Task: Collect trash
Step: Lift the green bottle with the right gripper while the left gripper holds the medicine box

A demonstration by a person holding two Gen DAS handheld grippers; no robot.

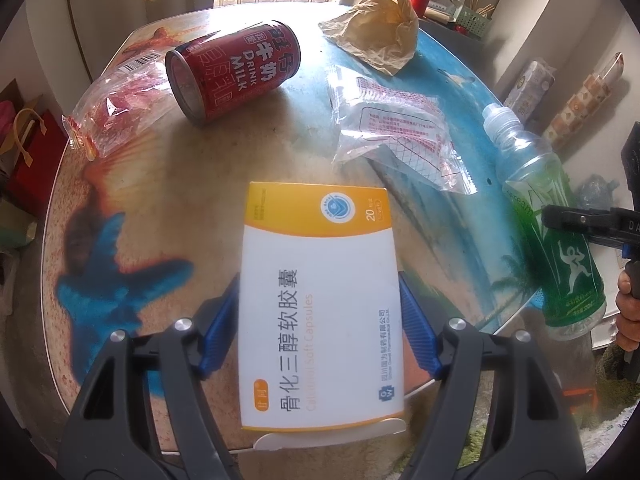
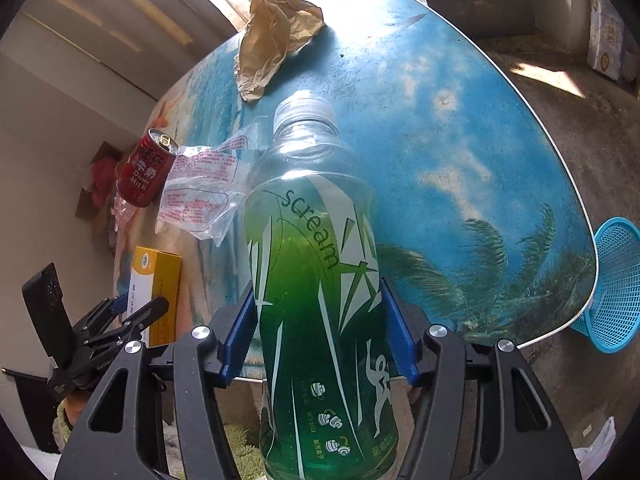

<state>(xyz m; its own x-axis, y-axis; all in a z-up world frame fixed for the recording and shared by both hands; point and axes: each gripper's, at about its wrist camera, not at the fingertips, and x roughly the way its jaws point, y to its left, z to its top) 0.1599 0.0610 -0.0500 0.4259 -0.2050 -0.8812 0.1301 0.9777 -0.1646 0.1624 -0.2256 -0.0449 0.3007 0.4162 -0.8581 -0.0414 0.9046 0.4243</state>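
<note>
Between my right gripper [image 2: 320,336] pads sits the green Scream bottle [image 2: 316,280], clamped at its label, over the table [image 2: 460,152] edge. My left gripper [image 1: 320,332] grips the capsule box [image 1: 320,300]. Milk can [image 1: 234,74], clear wrappers [image 1: 394,128], brown paper bag [image 1: 380,32] lie behind; blue basket [image 2: 612,284] off to the right.

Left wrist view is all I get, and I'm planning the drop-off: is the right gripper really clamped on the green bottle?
Observer: Yes. The right wrist view shows the right gripper with its jaws pressed on both sides of the green bottle.
Operator: Any bin nearby?
Observer: A blue mesh basket stands on the floor just past the table edge, on the right of that view.
Operator: Which end of the can faces it?
Observer: The red can shows its top there, with a gold pull tab.
</note>
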